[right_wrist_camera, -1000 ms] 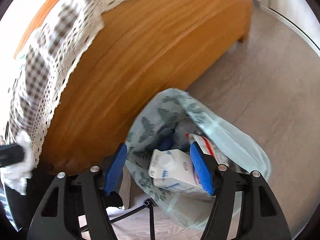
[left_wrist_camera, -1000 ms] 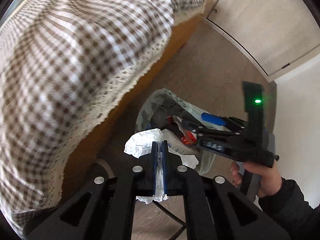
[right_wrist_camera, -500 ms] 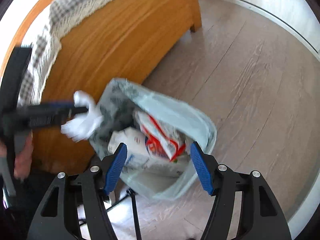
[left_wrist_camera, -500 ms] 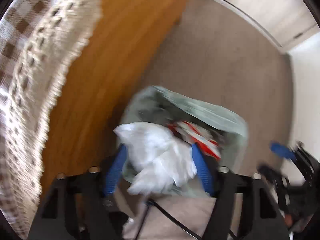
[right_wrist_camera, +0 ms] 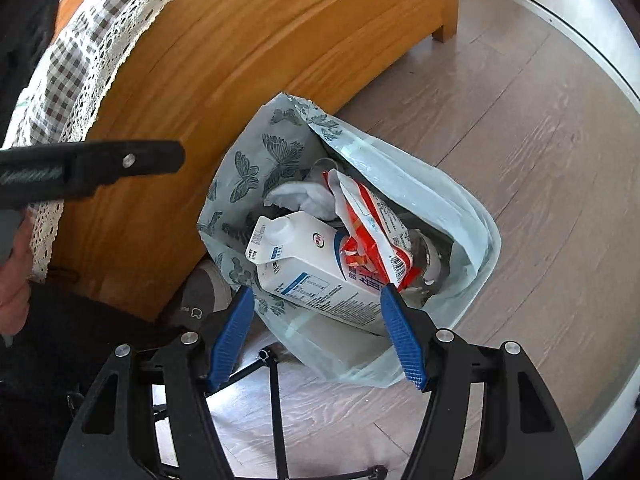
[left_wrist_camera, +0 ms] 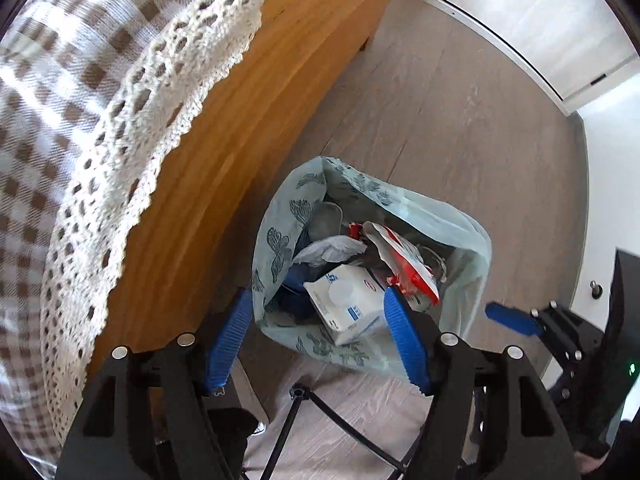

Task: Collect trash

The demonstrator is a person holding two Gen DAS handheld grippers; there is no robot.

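Note:
A pale green trash bag [left_wrist_camera: 460, 236] with butterfly print stands open on the floor beside the bed; it also shows in the right wrist view [right_wrist_camera: 448, 208]. Inside lie a white milk carton [left_wrist_camera: 344, 304] [right_wrist_camera: 316, 268], a red and white wrapper [left_wrist_camera: 404, 256] [right_wrist_camera: 372, 220] and a crumpled white tissue [left_wrist_camera: 328, 248] [right_wrist_camera: 304, 196]. My left gripper [left_wrist_camera: 320, 336] is open and empty just above the bag's near edge. My right gripper [right_wrist_camera: 320, 332] is open and empty over the bag. One blue fingertip of the right gripper [left_wrist_camera: 508, 318] shows in the left wrist view.
A wooden bed frame [left_wrist_camera: 224, 152] [right_wrist_camera: 240, 60] stands left of the bag, covered by a brown checked cloth with lace trim [left_wrist_camera: 80, 100]. Grey wood floor [right_wrist_camera: 520, 120] extends right to white cabinet doors [left_wrist_camera: 520, 12]. A thin black stand [right_wrist_camera: 272, 392] sits below the bag.
My left gripper opened and let go of the white tissue, which now lies in the bag. My right gripper drew back to the right and stayed open.

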